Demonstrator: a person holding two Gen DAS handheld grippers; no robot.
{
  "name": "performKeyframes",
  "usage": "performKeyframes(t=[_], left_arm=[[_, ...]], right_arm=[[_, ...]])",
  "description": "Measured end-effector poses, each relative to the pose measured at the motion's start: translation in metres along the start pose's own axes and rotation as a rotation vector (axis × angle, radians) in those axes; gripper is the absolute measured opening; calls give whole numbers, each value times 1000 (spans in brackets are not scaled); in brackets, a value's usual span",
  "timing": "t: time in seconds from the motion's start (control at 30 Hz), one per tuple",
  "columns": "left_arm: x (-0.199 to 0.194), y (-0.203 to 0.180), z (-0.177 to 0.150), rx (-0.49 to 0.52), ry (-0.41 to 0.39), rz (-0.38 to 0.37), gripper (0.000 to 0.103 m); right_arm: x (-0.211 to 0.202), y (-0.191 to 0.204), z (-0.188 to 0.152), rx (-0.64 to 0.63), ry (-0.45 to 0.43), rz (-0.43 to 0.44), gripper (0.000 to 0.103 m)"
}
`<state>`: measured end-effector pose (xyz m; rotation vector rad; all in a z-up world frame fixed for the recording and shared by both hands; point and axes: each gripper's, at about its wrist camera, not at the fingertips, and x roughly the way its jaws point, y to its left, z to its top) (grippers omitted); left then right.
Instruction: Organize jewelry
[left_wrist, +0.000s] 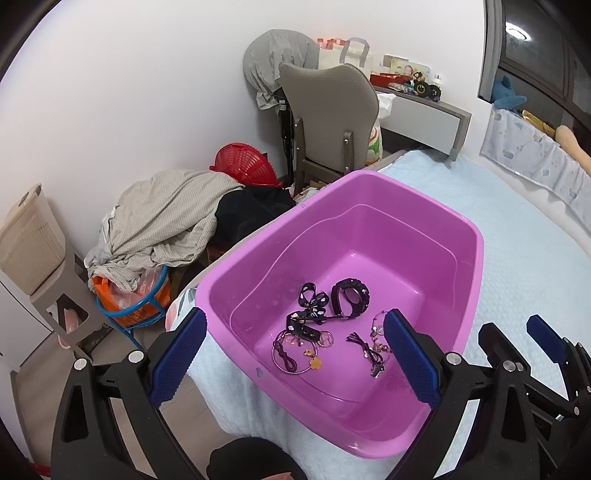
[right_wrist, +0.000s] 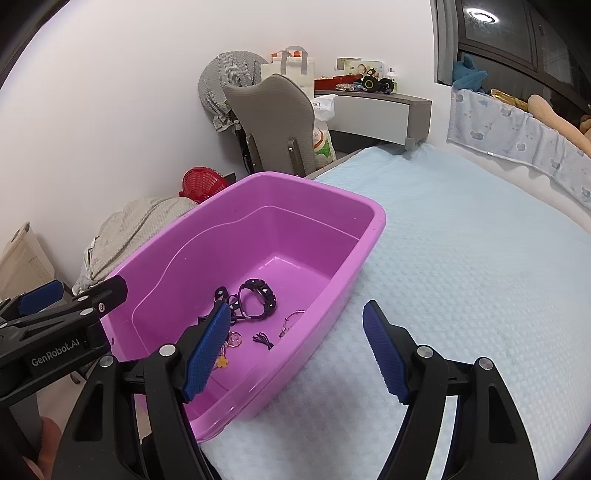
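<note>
A pink plastic tub (left_wrist: 476, 236) stands on a bed with a light blue blanket (left_wrist: 517, 280). On its floor lie a black watch (left_wrist: 351, 299), a black spotted bow (left_wrist: 312, 301), thin hoops with an orange flower charm (left_wrist: 295, 350), a dark tassel piece (left_wrist: 364, 347) and a beaded bracelet (left_wrist: 380, 325). My left gripper (left_wrist: 295, 360) hangs open above the tub's near end, with nothing between its blue pads. My right gripper (right_wrist: 295, 352) is open too, above the tub's (right_wrist: 376, 221) right rim and the blanket. The watch (right_wrist: 258, 299) and tassel (right_wrist: 264, 339) show past its left finger.
Left of the bed are a pile of laundry (left_wrist: 166, 214), a red basket (left_wrist: 245, 164), a blue wire basket (left_wrist: 129, 306) and a beige hamper (left_wrist: 29, 240). A grey chair (left_wrist: 328, 110) and a desk (left_wrist: 424, 114) stand behind. Blanket stretches to the right (right_wrist: 480, 258).
</note>
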<state>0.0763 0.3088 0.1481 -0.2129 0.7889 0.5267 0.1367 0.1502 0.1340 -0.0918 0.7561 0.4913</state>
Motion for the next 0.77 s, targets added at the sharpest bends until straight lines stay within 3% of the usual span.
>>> performKeyframes(t=[0.77], left_arm=[[-2,-1,-5,-2,13,-12,96]], right_arm=[[-5,-2,-1,3,-8,-12,71]])
